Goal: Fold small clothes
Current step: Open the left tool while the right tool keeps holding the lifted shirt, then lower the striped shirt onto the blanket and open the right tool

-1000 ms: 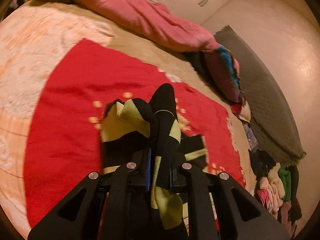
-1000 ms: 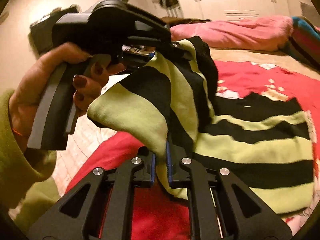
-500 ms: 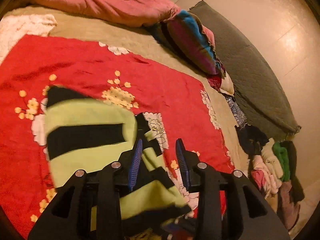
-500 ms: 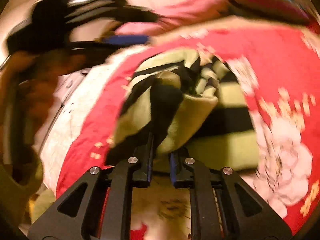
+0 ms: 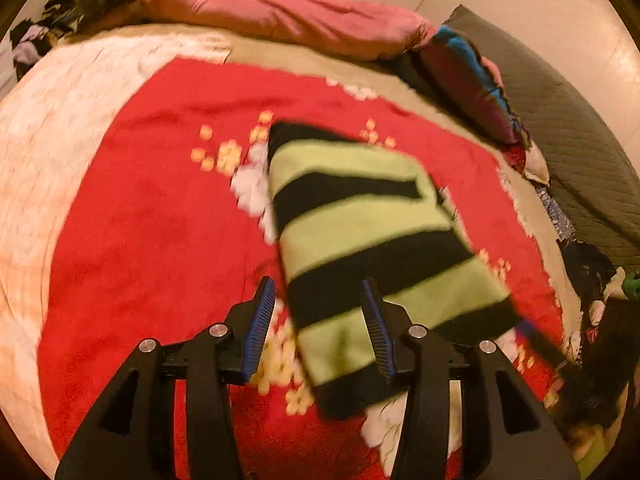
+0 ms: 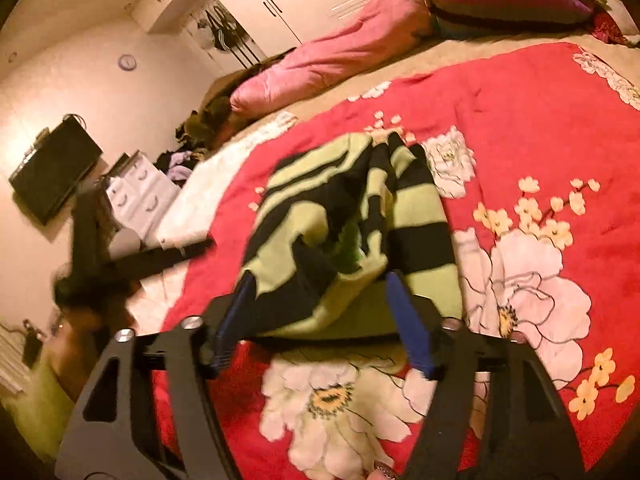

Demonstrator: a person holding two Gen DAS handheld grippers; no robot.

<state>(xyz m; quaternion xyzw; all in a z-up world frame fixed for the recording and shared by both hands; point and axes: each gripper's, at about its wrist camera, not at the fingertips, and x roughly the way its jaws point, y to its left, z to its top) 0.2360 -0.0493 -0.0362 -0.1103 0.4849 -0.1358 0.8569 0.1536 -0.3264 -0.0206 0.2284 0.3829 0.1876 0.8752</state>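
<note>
A green-and-black striped garment (image 5: pixel 360 232) lies folded on the red flowered blanket (image 5: pixel 160 220). My left gripper (image 5: pixel 317 284) hovers over its near edge. Its jaws are opening, and the cloth lies below them without touching the blue pads. In the right wrist view the same garment (image 6: pixel 348 232) sits bunched on the blanket (image 6: pixel 540 120). My right gripper (image 6: pixel 320 280) is opening wide around its near end, and the pads do not press on the cloth. The left gripper (image 6: pixel 200 246) shows blurred at the left of that view, held in a hand.
A pink duvet (image 5: pixel 280 16) and a striped pillow (image 5: pixel 468 80) lie along the bed's far side. Beyond the right edge of the bed are a grey rug (image 5: pixel 568 128) and a pile of clothes (image 5: pixel 600 300). A dark screen (image 6: pixel 52 168) hangs on the wall.
Both grippers were shut on the striped garment and have opened and let it go. It now lies on the red blanket. The left gripper has swung away to the left.
</note>
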